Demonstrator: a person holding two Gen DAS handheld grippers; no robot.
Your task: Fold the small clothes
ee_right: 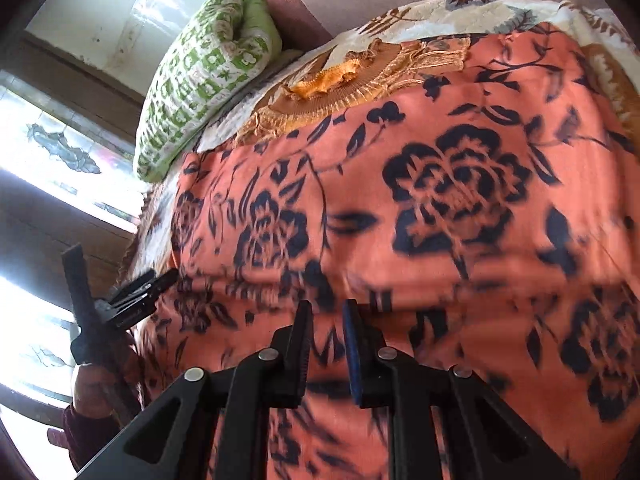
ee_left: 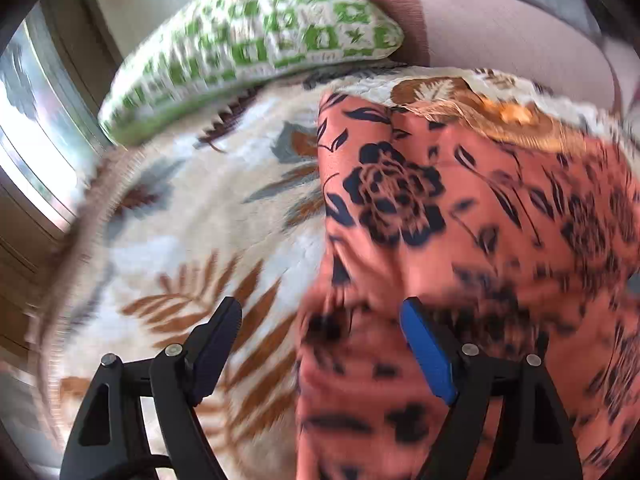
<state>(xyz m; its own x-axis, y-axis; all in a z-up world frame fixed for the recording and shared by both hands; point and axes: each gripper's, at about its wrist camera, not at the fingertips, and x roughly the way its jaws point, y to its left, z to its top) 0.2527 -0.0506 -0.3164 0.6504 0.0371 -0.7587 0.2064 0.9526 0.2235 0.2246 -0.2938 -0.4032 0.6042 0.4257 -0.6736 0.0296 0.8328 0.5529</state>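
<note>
An orange garment with a black rose print [ee_left: 460, 248] lies spread on a cream leaf-patterned blanket [ee_left: 192, 220]. It fills most of the right wrist view [ee_right: 420, 208], with a gathered orange waistband [ee_right: 352, 76] at its far edge. My left gripper [ee_left: 322, 312] is open, its fingers either side of the garment's near left edge. My right gripper [ee_right: 327, 312] has its jaws nearly together just above the garment's near edge; a narrow gap shows and I cannot tell whether cloth is pinched. The left gripper also shows in the right wrist view [ee_right: 160, 278] at the garment's left edge.
A green and white patterned pillow [ee_left: 256, 44] lies at the far side, also in the right wrist view [ee_right: 200, 76]. A mauve headboard or cushion [ee_left: 500, 28] stands behind. A bright window [ee_left: 28, 152] is to the left.
</note>
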